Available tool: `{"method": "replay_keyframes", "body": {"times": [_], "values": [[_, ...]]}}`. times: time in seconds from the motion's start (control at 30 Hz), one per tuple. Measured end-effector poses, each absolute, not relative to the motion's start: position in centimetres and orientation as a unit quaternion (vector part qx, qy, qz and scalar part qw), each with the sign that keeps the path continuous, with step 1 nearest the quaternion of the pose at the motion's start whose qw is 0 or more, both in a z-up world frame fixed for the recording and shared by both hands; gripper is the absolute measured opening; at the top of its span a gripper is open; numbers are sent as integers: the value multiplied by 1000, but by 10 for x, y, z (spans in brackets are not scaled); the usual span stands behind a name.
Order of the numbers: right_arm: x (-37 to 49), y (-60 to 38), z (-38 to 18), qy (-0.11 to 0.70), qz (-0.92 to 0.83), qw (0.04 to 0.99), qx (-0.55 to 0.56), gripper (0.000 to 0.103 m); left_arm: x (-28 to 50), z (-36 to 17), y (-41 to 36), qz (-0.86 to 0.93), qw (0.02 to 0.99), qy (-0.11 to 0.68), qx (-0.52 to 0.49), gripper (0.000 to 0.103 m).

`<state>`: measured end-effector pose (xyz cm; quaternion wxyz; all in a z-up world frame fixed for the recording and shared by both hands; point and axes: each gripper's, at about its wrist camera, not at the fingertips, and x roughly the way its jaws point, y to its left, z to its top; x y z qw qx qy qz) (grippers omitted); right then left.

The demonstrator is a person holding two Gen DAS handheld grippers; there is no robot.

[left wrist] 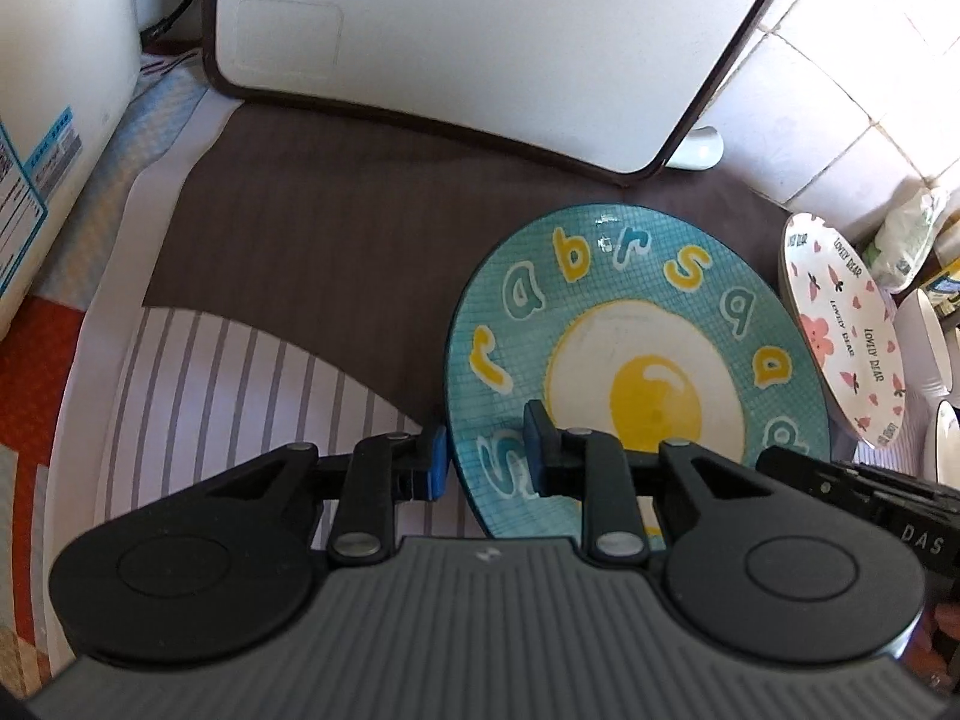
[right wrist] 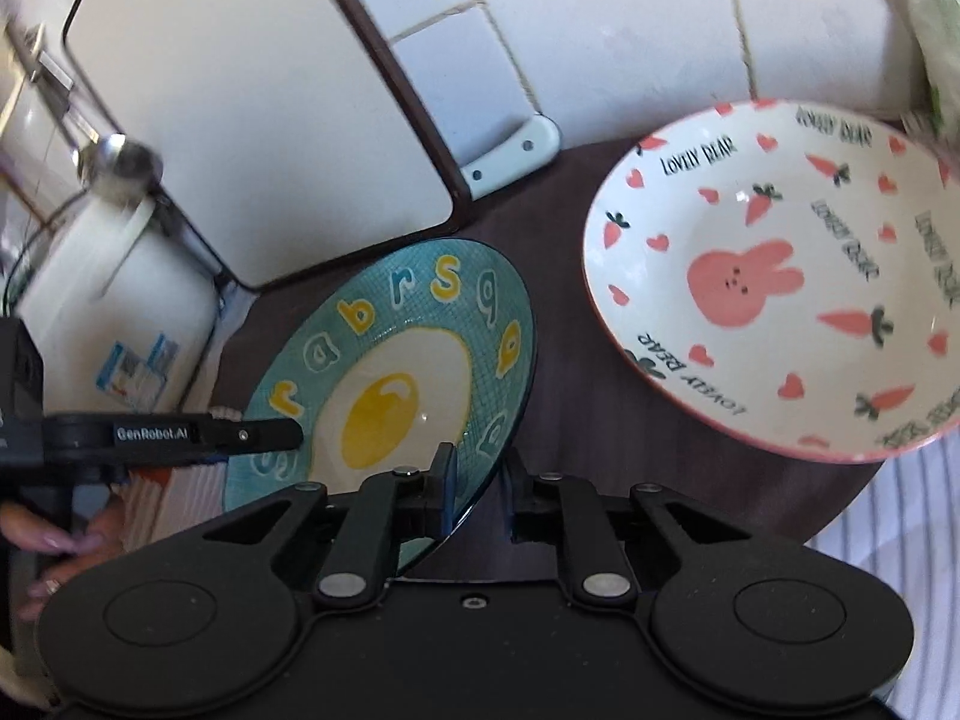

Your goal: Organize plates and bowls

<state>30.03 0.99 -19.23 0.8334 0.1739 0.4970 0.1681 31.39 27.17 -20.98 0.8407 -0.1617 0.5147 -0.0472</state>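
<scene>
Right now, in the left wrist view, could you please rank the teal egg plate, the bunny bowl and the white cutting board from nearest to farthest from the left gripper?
1. teal egg plate: in the left gripper, rim between pads.
2. bunny bowl: beyond, to the right.
3. white cutting board: farthest, at the back.

Left tongs' (left wrist: 487, 461) housing hides the near rim of the teal egg plate (left wrist: 636, 354); the rabbit bowl (left wrist: 840, 330) is partly behind that plate. From the right wrist, the rabbit bowl's far side runs off frame and blurs. Hand (right wrist: 66, 546) at lower left is mostly hidden, blurred.
</scene>
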Motion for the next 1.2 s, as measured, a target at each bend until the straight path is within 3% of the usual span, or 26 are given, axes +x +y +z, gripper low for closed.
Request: {"method": "replay_keyframes", "body": {"times": [0.27,0.73,1.2], "values": [[295,6,-179,505,191,824,174,20,307,-198,271,-54,840,522,-139,23],[256,-15,-103,461,200,846,180,20,264,-111,246,-82,865,484,-100,23],[234,-71,-63,411,174,873,198,21,266,-66,181,-108,888,443,-60,23]]}}
